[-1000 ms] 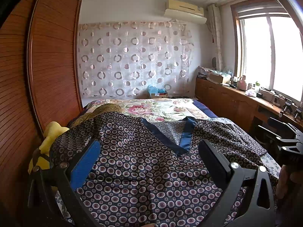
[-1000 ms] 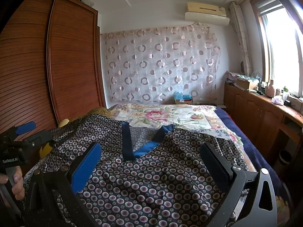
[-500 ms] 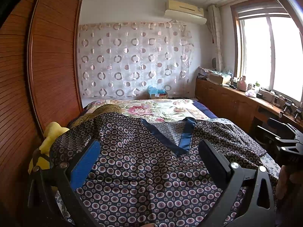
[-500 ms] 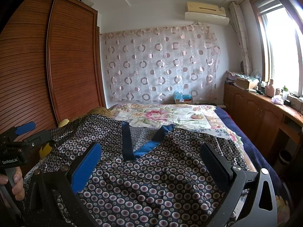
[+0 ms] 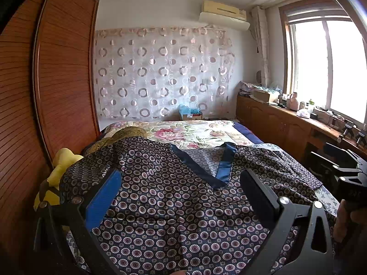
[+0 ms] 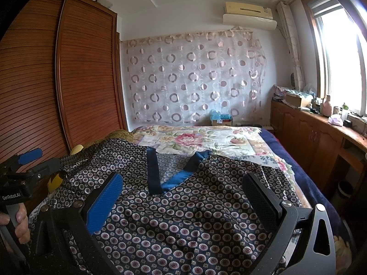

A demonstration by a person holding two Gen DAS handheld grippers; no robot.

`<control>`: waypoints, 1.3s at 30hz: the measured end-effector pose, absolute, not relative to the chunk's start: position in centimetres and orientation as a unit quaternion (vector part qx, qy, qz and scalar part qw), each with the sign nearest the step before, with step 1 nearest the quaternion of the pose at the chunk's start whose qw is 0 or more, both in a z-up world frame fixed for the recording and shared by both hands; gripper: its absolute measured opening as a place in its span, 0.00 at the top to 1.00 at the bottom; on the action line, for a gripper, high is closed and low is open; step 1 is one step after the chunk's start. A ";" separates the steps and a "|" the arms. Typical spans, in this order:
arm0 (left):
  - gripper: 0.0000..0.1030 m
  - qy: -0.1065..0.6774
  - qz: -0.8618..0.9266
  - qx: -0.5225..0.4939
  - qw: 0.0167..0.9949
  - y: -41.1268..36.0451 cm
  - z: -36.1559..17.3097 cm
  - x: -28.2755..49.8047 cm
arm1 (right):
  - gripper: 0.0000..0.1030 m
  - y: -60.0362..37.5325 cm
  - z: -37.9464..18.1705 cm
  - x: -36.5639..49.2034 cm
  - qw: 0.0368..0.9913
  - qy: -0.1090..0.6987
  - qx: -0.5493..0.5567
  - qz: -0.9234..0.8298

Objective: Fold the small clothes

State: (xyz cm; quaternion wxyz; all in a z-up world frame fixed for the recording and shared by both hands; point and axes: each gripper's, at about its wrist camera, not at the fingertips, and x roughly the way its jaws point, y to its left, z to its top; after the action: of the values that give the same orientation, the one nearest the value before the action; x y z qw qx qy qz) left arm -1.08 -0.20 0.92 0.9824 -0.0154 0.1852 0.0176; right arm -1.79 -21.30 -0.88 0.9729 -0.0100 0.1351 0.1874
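Patterned pyjama top (image 5: 174, 206) with blue neckline trim lies spread on the floral bed (image 5: 195, 133); the left gripper (image 5: 181, 190) hovers above it, fingers wide apart, empty. From the right wrist, the right gripper (image 6: 183, 192) likewise gapes empty over the top (image 6: 183, 224).

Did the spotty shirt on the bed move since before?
No. The spotty shirt lies in the same place, its blue collar just as far below the flowery bedspread.
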 end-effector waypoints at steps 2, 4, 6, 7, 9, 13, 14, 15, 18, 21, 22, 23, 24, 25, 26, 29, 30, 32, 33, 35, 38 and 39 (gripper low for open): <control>0.00 0.184 0.018 -0.015 0.983 -0.4 1.0 -1.0 | 0.00 -21.3 -0.9 -1.8 0.973 0.135 -0.010 0.187; 0.00 0.184 0.019 -0.015 0.983 -0.5 1.0 -1.0 | 0.00 -21.3 -0.9 -1.8 0.973 0.135 -0.010 0.188; 0.00 0.183 0.019 -0.016 0.983 -0.5 1.1 -1.0 | 0.00 -21.4 -0.9 -1.8 0.973 0.135 -0.010 0.188; 0.00 0.183 0.019 -0.016 0.983 -0.5 1.1 -1.0 | 0.00 -21.4 -0.9 -1.8 0.973 0.135 -0.010 0.188; 0.00 0.183 0.018 -0.016 0.983 -0.5 1.0 -1.0 | 0.00 -21.4 -0.9 -1.7 0.973 0.135 -0.010 0.188; 0.00 0.183 0.019 -0.015 0.983 -0.5 1.1 -1.0 | 0.00 -21.5 -0.9 -1.7 0.973 0.135 -0.009 0.188; 0.00 0.183 0.019 -0.015 0.983 -0.5 1.1 -1.0 | 0.00 -21.5 -0.8 -1.7 0.973 0.135 -0.009 0.188; 0.00 0.183 0.019 -0.015 0.983 -0.5 1.1 -1.0 | 0.00 -21.5 -0.8 -1.6 0.973 0.135 -0.009 0.188; 0.00 0.182 0.019 -0.015 0.983 -0.5 1.1 -1.0 | 0.00 -21.5 -0.8 -1.6 0.973 0.134 -0.008 0.188; 0.00 0.182 0.019 -0.015 0.983 -0.6 1.1 -1.0 | 0.00 -21.5 -0.9 -1.6 0.973 0.134 -0.007 0.188; 0.00 0.182 0.018 -0.016 0.983 -0.6 1.1 -1.0 | 0.00 -21.5 -0.9 -1.6 0.973 0.134 -0.007 0.188; 0.00 0.182 0.017 -0.017 0.983 -0.6 1.1 -1.0 | 0.00 -21.5 -0.9 -1.6 0.973 0.134 -0.007 0.188; 0.00 0.183 0.016 -0.018 0.983 -0.6 1.2 -1.0 | 0.00 -21.5 -0.9 -1.6 0.973 0.134 -0.007 0.188; 0.00 0.183 0.014 -0.019 0.983 -0.7 1.3 -1.0 | 0.00 -21.5 -0.9 -1.6 0.973 0.133 -0.007 0.188; 0.00 0.183 0.014 -0.019 0.983 -0.7 1.4 -1.0 | 0.00 -21.5 -0.9 -1.6 0.973 0.133 -0.007 0.188; 0.00 0.183 0.013 -0.019 0.983 -0.8 1.5 -1.1 | 0.00 -21.5 -0.9 -1.6 0.973 0.133 -0.007 0.188; 0.00 0.183 0.013 -0.019 0.983 -0.8 1.5 -1.1 | 0.00 -21.5 -1.0 -1.7 0.973 0.132 -0.007 0.188; 0.00 0.182 0.012 -0.018 0.983 -0.9 1.6 -1.2 | 0.00 -21.5 -1.0 -1.6 0.973 0.132 -0.007 0.188; 0.00 0.182 0.012 -0.018 0.983 -0.9 1.6 -1.2 | 0.00 -21.5 -1.0 -1.6 0.973 0.132 -0.007 0.188; 0.00 0.181 0.012 -0.019 0.983 -1.0 1.7 -1.2 | 0.00 -21.5 -1.0 -1.6 0.973 0.132 -0.007 0.188; 0.00 0.182 0.012 -0.018 0.983 -1.0 1.6 -1.3 | 0.00 -21.5 -1.0 -1.6 0.973 0.132 -0.007 0.188; 0.00 0.182 0.013 -0.018 0.983 -0.9 1.6 -1.3 | 0.00 -21.5 -1.0 -1.6 0.973 0.133 -0.007 0.189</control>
State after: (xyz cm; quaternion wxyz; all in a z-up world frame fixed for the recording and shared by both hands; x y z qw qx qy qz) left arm -1.32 -0.95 1.58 0.9830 -0.0180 0.1822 0.0134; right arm -1.63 -21.51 -1.01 0.9729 -0.0071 0.1327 0.1890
